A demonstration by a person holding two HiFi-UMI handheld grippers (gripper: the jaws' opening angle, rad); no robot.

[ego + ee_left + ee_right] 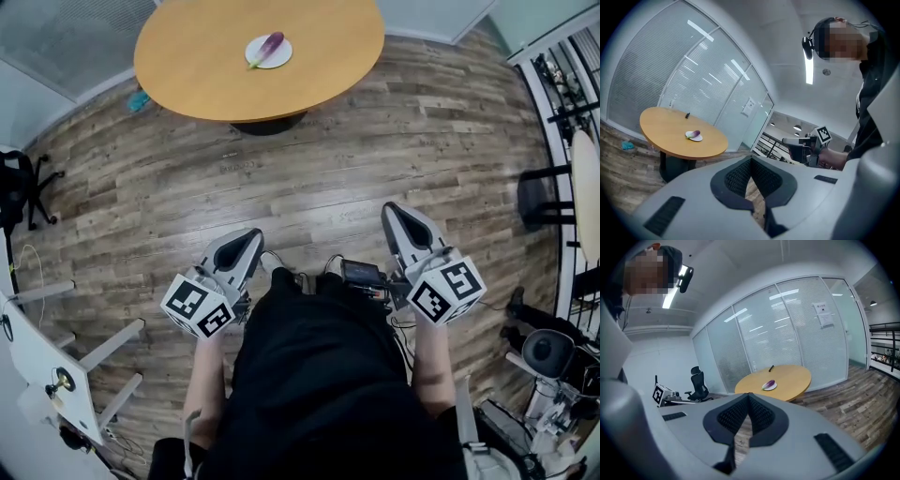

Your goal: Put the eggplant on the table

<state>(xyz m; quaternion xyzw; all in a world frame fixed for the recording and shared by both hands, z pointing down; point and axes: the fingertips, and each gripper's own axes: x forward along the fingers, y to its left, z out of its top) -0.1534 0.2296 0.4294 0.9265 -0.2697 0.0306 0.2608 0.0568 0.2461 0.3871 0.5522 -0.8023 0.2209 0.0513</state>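
Observation:
A purple eggplant [270,45] lies on a small white plate [279,56] on the round wooden table [206,66], far ahead of both grippers. My left gripper [250,238] and right gripper [395,215] are held side by side over the wood floor, both shut with nothing in them. In the left gripper view the eggplant [695,135] sits small on the table [670,136], well beyond the shut jaws of the left gripper [751,160]. From the right gripper [748,395], the eggplant [770,383] and table [792,378] also show at a distance.
A small dark object [771,368] lies near the table's far edge. A blue thing [139,99] is on the floor by the table. An office chair [19,187] stands left. Railings and equipment [562,103] line the right side; white stands [56,366] are at lower left.

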